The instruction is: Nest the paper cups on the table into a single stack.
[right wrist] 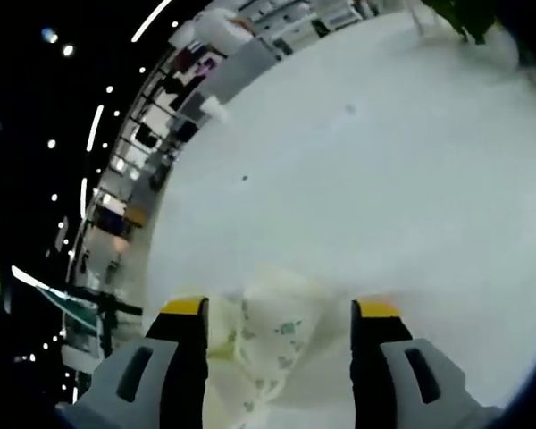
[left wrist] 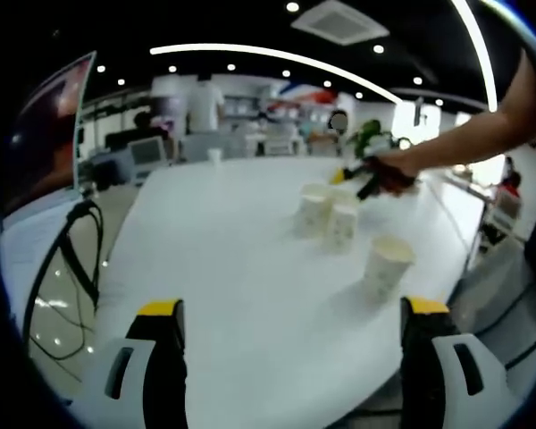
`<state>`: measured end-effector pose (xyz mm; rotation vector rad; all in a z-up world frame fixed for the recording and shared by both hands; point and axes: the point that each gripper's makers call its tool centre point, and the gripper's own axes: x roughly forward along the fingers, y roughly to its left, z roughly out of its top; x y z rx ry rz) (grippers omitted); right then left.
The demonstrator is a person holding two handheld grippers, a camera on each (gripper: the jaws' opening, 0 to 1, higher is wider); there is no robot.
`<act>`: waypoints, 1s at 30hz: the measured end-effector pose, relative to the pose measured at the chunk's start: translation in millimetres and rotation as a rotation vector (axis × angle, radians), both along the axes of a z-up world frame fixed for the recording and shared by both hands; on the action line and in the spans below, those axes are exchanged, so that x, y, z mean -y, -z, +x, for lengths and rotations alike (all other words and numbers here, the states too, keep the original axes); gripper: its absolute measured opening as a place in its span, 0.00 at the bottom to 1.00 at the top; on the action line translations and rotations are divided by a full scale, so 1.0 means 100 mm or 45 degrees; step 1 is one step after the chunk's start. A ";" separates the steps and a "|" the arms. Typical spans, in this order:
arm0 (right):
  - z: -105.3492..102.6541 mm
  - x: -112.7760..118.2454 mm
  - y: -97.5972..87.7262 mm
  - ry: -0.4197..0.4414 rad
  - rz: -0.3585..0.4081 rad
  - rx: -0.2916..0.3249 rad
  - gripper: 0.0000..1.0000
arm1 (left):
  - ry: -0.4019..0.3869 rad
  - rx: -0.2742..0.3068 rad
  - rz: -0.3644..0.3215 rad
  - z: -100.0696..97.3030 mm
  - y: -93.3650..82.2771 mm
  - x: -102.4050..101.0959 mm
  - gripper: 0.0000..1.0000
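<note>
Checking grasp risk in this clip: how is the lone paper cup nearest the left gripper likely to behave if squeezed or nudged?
The paper cup looks thin-walled, so it would probably dent under a firm squeeze. It stands upright, apparently empty, on the smooth white table, so it is likely light and may slide or tip when nudged.

We see a broad white table (left wrist: pixel 223 268) carrying three patterned paper cups: two (left wrist: pixel 314 213) (left wrist: pixel 342 224) stand upright and touching near its middle, and a third cup (left wrist: pixel 387 266) stands apart, closer to the near edge. A small white cup (left wrist: pixel 214 155) sits at the far edge. In the right gripper view, a patterned paper cup (right wrist: pixel 277 344) rests on the tabletop (right wrist: pixel 384 179).
</note>
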<state>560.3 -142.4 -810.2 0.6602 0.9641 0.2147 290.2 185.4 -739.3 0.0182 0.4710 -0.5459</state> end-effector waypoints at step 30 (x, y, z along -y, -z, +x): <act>0.02 -0.12 0.13 0.041 0.133 -0.082 0.41 | 0.012 -0.014 0.031 0.02 0.00 -0.01 1.00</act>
